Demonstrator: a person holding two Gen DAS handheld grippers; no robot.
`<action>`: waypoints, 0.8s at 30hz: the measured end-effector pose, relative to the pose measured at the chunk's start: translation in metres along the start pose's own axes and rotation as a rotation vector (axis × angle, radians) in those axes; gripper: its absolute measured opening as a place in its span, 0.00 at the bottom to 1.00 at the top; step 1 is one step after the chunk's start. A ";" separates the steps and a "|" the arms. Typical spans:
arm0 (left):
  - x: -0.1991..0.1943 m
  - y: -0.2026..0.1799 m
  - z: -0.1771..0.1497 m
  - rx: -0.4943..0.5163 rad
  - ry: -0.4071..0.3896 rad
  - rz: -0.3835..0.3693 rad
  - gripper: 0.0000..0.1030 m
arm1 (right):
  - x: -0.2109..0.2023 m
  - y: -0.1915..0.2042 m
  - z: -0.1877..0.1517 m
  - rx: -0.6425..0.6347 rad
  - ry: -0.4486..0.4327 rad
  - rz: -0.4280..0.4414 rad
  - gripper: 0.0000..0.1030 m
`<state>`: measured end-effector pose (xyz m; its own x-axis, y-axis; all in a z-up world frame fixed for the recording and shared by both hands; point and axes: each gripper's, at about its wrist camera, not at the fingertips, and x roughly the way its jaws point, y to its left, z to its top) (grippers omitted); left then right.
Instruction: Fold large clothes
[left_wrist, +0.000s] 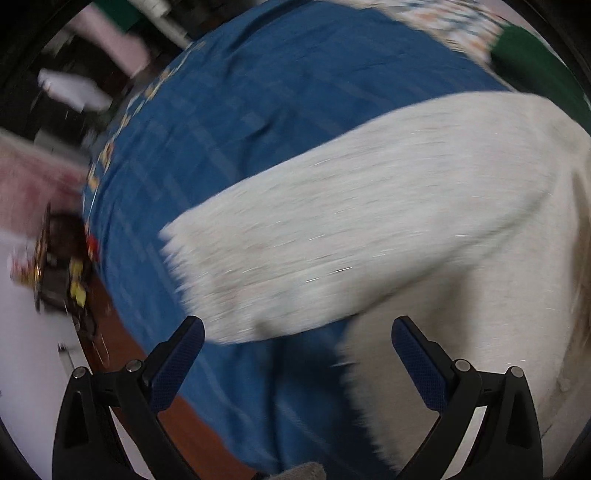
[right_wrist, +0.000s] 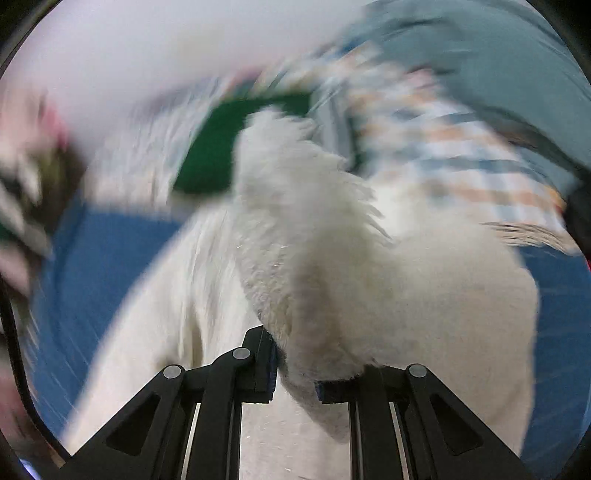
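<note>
White fuzzy garment (left_wrist: 388, 221) lies spread on a blue bedsheet (left_wrist: 258, 110), ahead of the left gripper (left_wrist: 297, 349); one broad limb of it, sleeve-like, reaches out past the left finger's tip, with a frayed-looking edge, and the main body fills the ground ahead of and beyond the right finger. Left gripper's fingers (left_wrist: 177, 365) stand wide apart, nothing between the blue ribbed pads; sheet and a strip of garment show through the gap. In the right wrist view the same garment (right_wrist: 406, 295) is bunched and lifted: a thick fold of fleece rises straight up from between the fingers and leans a little toward the left finger at its top. Right gripper (right_wrist: 295, 373) is drawn nearly closed, clamped on the lower end of that fold; the fleece fills the narrow gap, and the right finger's tip is partly buried under the pile. Rest of the garment drapes below and to both sides of the fingers over the blue sheet (right_wrist: 92, 277). Both views heavily motion-blurred. Farther out, right wrist view: a green cloth (right_wrist: 221, 147) behind the raised fold, a plaid blue-and-orange cloth (right_wrist: 461, 147) beyond the right finger, grey-blue fabric (right_wrist: 498, 55) above that. Left wrist view: reddish-brown floor (left_wrist: 192, 424) beneath the left finger, blurred clutter (left_wrist: 62, 266) off the sheet's edge, unidentifiable.
</note>
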<state>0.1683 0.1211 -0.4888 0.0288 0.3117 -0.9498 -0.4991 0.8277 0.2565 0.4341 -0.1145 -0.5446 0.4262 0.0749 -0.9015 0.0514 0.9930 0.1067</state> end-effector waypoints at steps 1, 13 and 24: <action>0.005 0.014 0.001 -0.021 0.012 -0.008 1.00 | 0.033 0.026 -0.011 -0.072 0.093 -0.026 0.23; 0.108 0.106 0.012 -0.566 0.226 -0.473 0.95 | 0.000 0.041 -0.069 -0.005 0.254 0.222 0.60; 0.087 0.147 0.167 -0.423 -0.165 -0.317 0.25 | 0.030 -0.026 -0.058 0.219 0.297 0.242 0.58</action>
<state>0.2418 0.3482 -0.5038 0.3526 0.1747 -0.9193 -0.7474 0.6438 -0.1643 0.3932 -0.1330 -0.5993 0.1730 0.3577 -0.9177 0.1856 0.9032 0.3870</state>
